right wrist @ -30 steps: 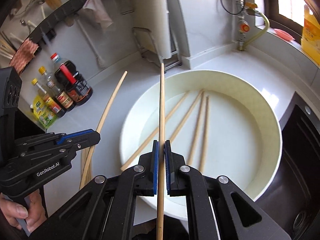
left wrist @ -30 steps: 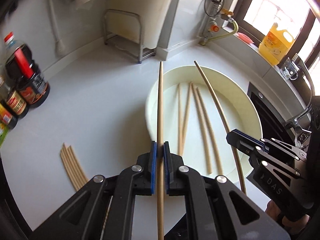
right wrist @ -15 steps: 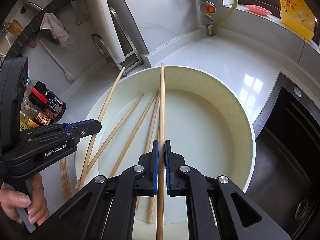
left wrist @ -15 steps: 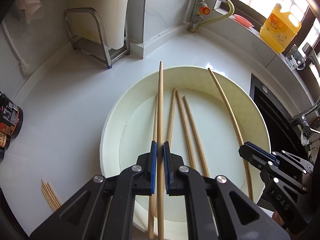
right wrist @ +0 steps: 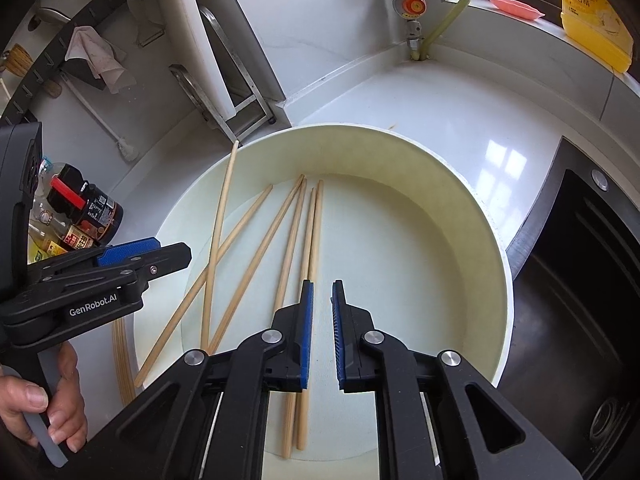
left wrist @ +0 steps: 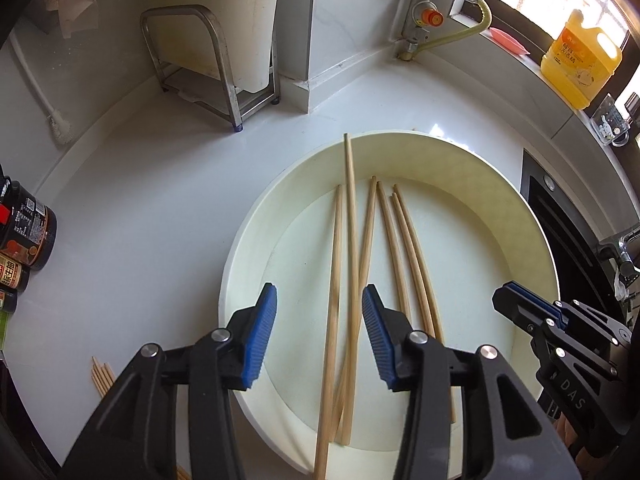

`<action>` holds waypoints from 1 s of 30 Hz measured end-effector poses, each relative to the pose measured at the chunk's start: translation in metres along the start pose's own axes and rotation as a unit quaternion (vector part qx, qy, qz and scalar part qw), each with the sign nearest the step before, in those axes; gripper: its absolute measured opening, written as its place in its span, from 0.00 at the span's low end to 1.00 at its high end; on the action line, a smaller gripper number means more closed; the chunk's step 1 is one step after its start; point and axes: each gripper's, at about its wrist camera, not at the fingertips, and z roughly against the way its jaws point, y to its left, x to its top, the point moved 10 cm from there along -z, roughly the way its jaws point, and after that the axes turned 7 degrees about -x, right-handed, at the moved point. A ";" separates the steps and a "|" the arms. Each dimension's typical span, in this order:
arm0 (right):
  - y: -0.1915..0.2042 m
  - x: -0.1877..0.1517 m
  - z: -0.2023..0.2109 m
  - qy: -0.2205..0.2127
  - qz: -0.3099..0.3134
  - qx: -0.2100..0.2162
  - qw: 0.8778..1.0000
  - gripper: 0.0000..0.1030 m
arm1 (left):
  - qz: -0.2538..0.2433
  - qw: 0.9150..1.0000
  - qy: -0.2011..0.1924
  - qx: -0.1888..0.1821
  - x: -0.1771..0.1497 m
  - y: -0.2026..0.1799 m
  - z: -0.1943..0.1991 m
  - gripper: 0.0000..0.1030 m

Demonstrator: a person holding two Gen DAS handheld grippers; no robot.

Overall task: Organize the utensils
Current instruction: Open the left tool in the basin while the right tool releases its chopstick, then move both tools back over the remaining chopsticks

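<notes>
**Dropping sticks into the basin: watch that long one on the rim**

Opening wide now, your left gripper has its blue pads apart with chopsticks lying beneath the gap, none of them pinched. Your right gripper shows a narrow gap between its pads and nothing clamped in it; a pair of sticks lies just below its left pad.

Here's the risk. One long chopstick leans with its tip over the basin rim at 12 o'clock in the left view. Brush it as you pull away and I'd expect it to pivot and slide out onto the bench. Both grippers hang close over the same basin too, so a hasty lift could knock them together or rake the pile.

The sticks themselves: pale bare wood, thin, round, fanned loosely across the basin floor, some crossing at the 6 o'clock end. Crossed sticks roll, so they may shift when nudged. A small bundle lies outside on the bench at 8 o'clock, not yet gathered.
</notes>
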 end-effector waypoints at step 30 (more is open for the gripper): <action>0.042 -0.043 0.038 -0.013 0.026 0.013 1.000 0.13 | 0.016 1.000 -0.017 0.015 -0.076 0.027 0.060 0.49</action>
